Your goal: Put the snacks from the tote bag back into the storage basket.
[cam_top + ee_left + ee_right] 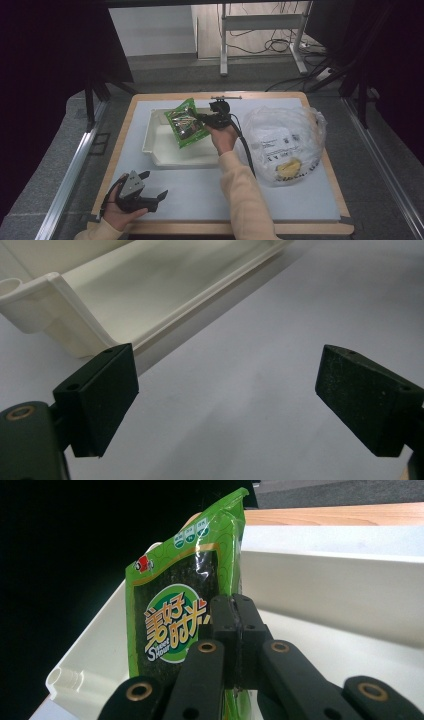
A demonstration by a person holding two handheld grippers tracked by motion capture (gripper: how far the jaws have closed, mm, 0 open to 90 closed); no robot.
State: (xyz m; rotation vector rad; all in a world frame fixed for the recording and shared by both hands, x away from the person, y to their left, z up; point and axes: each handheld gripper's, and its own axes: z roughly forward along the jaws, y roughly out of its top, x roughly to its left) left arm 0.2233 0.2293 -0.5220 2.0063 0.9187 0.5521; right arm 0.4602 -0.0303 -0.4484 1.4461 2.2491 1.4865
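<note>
Black fingers of our left gripper gape wide and empty, low over the grey bench. Farther out, our right gripper has its fingers pinched tight on the green seaweed snack packet, hanging above the white tray. We judge: lower it flat, release only once it rests inside. Its long axis tilts, top edge pointing away and left.

Green snack packet: lower edge hidden behind right gripper jaws. White tray: cut off at frame top. Plastic bag print: illegible.
</note>
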